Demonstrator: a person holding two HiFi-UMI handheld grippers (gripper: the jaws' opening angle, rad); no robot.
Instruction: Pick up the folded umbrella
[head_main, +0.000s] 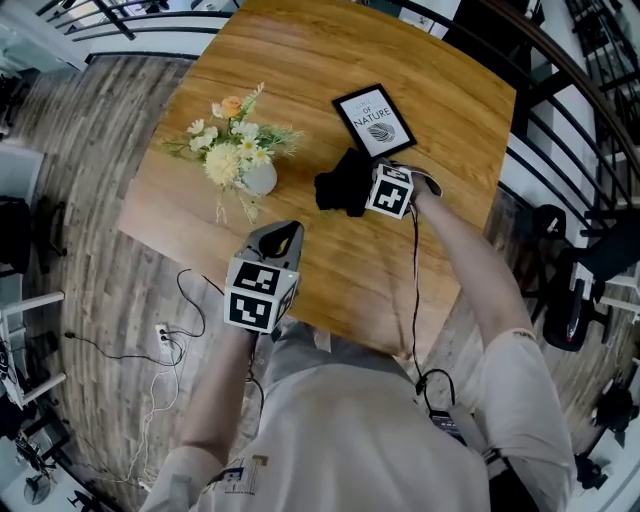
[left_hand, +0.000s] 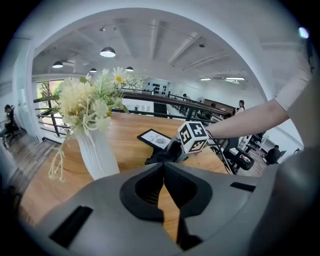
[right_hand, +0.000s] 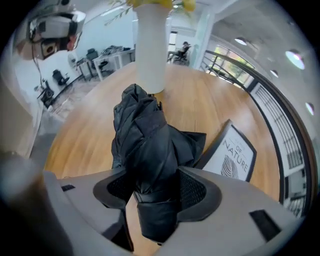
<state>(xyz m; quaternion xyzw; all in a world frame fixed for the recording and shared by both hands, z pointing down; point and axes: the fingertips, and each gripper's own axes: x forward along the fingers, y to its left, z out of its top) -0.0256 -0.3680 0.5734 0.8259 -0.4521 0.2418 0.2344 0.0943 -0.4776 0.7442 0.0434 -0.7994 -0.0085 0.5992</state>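
Note:
The folded black umbrella (head_main: 340, 182) lies on the wooden table (head_main: 440, 240), just below a framed print. My right gripper (head_main: 362, 190) points steeply down over its right end. In the right gripper view the umbrella (right_hand: 147, 140) fills the gap of the right gripper (right_hand: 155, 186), and both pads rest against its fabric and strap. My left gripper (head_main: 283, 238) hovers near the table's front edge, its jaws shut with nothing in them. In the left gripper view the left gripper (left_hand: 162, 170) looks towards the umbrella (left_hand: 161, 156) beyond its tips.
A white vase of flowers (head_main: 258, 178) stands left of the umbrella, close to it. The framed print (head_main: 374, 120) lies just behind the umbrella. Cables (head_main: 170, 340) trail on the floor at the left. A black railing (head_main: 560, 90) runs along the table's right.

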